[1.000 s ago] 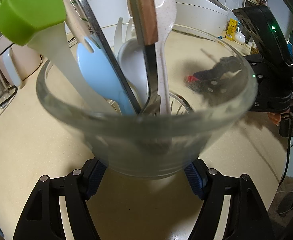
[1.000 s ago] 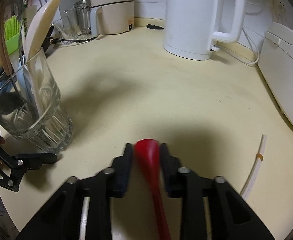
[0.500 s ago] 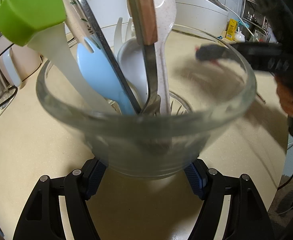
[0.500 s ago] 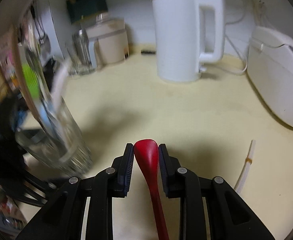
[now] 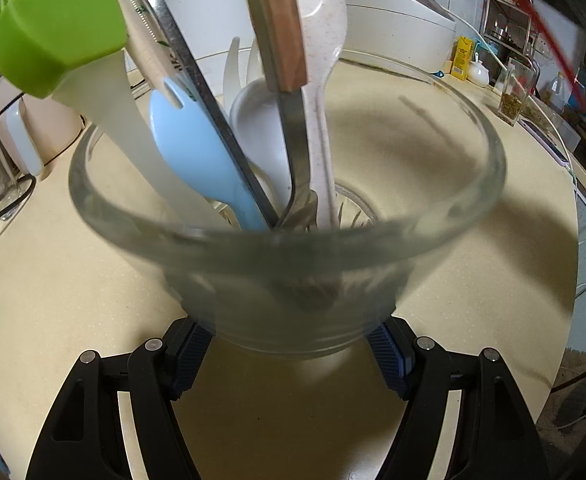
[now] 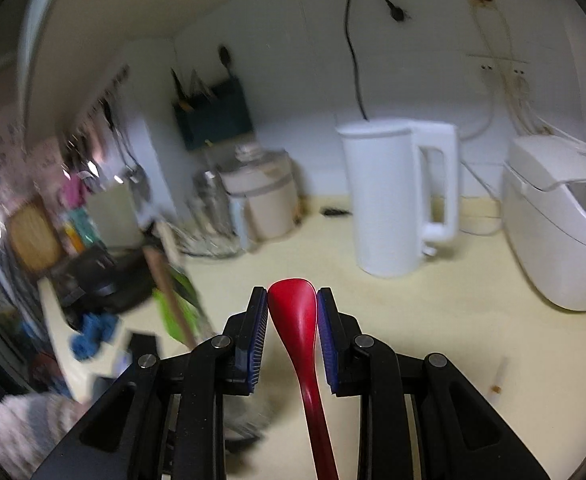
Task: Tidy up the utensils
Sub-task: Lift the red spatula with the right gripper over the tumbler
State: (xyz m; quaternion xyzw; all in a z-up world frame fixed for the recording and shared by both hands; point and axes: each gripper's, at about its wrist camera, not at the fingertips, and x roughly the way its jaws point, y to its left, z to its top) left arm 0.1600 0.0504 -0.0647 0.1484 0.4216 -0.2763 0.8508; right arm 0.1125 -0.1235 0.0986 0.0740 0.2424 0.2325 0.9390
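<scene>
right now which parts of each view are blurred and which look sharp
Right wrist view: the left side and background smear with motion, while the red spoon in the right gripper is crisp. Left wrist view: the glass rim is soft close up; the green brush is sharp.

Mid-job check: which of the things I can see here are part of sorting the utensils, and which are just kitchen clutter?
Part of the job:
- glass cup, gripped by the left gripper
- red spoon, held in the right gripper
- utensils in the cup: green silicone brush, blue spork, speckled spoon

Lying about:
- white kettle
- rice cooker
- beige appliance
</scene>
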